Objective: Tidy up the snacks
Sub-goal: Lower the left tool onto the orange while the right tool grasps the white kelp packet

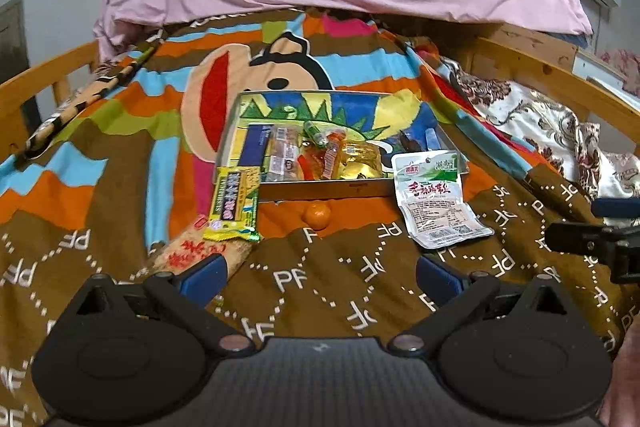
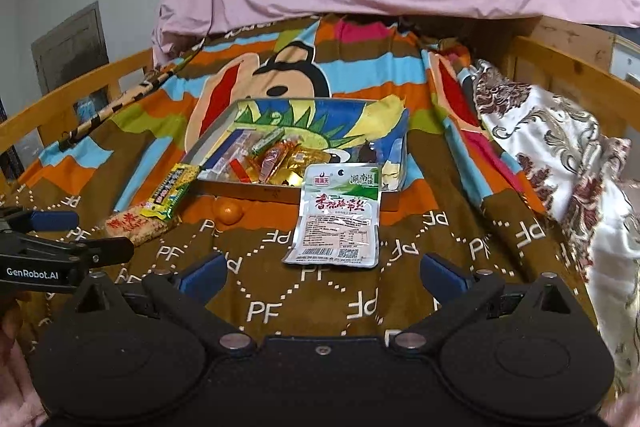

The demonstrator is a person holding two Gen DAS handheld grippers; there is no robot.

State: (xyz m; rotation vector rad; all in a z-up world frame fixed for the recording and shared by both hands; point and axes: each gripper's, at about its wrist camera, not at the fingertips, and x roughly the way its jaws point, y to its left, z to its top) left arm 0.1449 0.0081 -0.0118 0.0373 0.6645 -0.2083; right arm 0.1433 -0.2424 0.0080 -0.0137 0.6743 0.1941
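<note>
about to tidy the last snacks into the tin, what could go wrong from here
1. The small orange sits loose on the soft bedspread against the tin; it could roll when nudged or pinched.
2. The yellow bar overlaps the rice cracker pack, so grabbing one may drag the other.
3. The white pouch lies flat, leaning on the tin's edge; open jaws may slide over it or snag fabric.

One tin tray (image 2: 340,195) sits on the bed. In front of it lie four loose snacks: one white pouch (image 2: 335,223), one yellow-green bar (image 2: 170,197), one rice cracker pack (image 2: 134,225), and one small orange (image 2: 228,211). Inside the tray is a heap of wrapped snacks (image 2: 266,157), too jumbled to count.
</note>
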